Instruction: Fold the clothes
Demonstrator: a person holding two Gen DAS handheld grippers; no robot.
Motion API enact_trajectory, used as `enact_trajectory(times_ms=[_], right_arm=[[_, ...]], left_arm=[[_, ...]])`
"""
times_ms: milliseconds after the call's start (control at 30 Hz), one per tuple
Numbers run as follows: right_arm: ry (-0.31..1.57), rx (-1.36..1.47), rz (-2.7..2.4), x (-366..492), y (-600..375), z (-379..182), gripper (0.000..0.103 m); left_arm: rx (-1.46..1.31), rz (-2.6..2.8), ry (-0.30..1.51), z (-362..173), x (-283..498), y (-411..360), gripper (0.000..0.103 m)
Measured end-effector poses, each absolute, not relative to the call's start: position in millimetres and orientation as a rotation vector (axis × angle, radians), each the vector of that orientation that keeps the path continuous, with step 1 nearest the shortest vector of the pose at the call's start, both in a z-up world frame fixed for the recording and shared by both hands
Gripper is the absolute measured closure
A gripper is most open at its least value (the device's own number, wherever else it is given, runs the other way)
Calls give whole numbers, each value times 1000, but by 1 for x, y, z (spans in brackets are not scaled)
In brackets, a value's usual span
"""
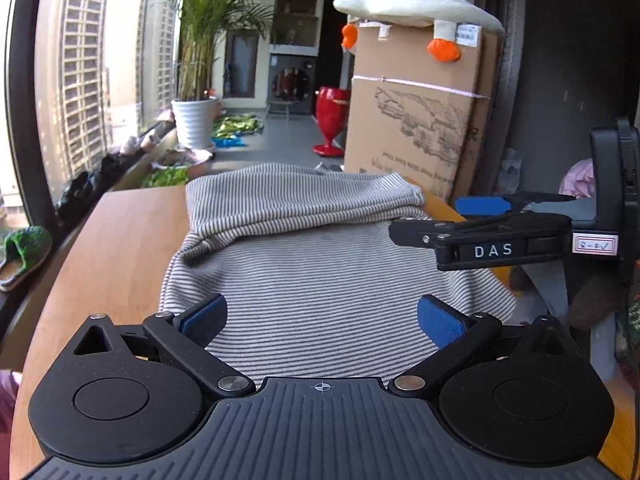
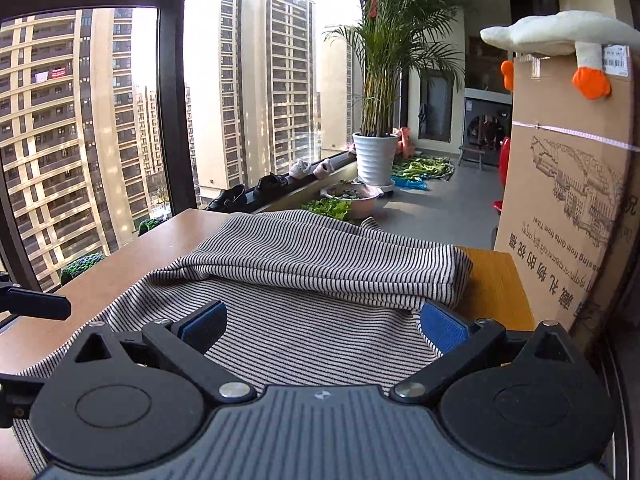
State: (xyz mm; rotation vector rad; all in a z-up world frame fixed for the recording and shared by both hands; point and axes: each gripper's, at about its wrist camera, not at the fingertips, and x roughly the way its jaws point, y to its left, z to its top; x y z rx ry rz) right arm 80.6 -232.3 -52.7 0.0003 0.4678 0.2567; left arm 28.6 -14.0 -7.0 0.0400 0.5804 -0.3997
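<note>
Blue rubber pads line both of my tools. On the left gripper [image 1: 322, 318] the two fingers stand wide apart, with nothing between them. Its left pad [image 1: 204, 316] and right pad [image 1: 440, 320] sit above the striped shirt [image 1: 320, 280]; I cannot tell whether they touch the cloth.

The right gripper [image 2: 324, 320] is spread just as wide and holds nothing. Its right pad [image 2: 444, 326] lies close against the near edge of the folded upper layer; contact cannot be confirmed. In the left wrist view this same tool [image 1: 492, 236] enters from the right side, above the right edge of the shirt.

The shirt, grey-and-white with fine dark stripes, lies on the wooden table [image 1: 112, 248]. Its far part is folded back over the near part, forming a thicker band [image 2: 328, 264] across the middle. The near part lies flat and runs under both tools.

Beyond the table's far right corner stands a tall cardboard box [image 2: 568, 184], with a white plush goose [image 2: 560, 34] lying on top, its orange feet hanging down the front. Farther off, a palm in a white ribbed pot [image 2: 374, 156] stands on the floor beside the large window [image 2: 100, 120]. Shoes [image 2: 248, 192] rest along the window sill.
</note>
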Motion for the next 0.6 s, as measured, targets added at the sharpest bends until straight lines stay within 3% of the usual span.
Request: enact_trajectory(times_ms=[133, 200, 600], right_arm=[[571, 224, 292, 83, -261, -63, 0], [711, 358, 355, 83, -269, -74, 0], [691, 232, 355, -26, -266, -57, 1]], left_arm=[[47, -369, 692, -37, 53, -19, 1], [-8, -371, 704, -44, 50, -12, 2], [64, -545, 796, -28, -67, -4, 2]])
